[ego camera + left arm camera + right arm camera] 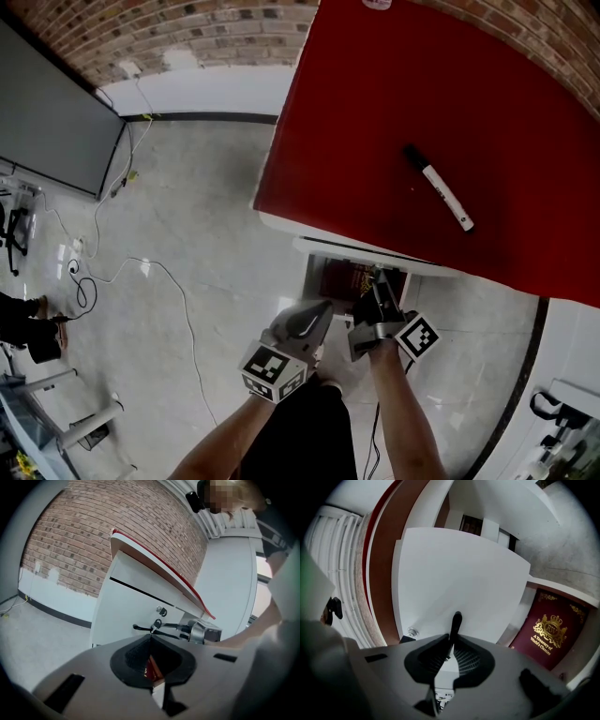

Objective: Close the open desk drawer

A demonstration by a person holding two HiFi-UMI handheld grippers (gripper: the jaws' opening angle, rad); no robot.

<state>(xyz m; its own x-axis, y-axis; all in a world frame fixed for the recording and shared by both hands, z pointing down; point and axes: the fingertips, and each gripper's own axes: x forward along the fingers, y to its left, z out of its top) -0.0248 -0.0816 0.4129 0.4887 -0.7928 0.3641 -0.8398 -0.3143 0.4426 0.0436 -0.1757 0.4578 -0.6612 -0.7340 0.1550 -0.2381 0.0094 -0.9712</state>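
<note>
Below the twelve-o'clock red desk [394, 122], the open drawer [313, 277] juts toward you, a maroon book [551, 630] inside. Your right gripper [380, 298], at three o'clock of the left, pinches the drawer's black handle [456, 620]. Your left gripper [319, 317] is closed, empty.

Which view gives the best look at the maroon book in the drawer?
Right gripper view: the book fills the lower right, gold crest and lettering clear. Head view shows only a dark-red patch of it under the desk edge. Left gripper view gives just a reddish sliver past its jaws, not identifiable.
</note>
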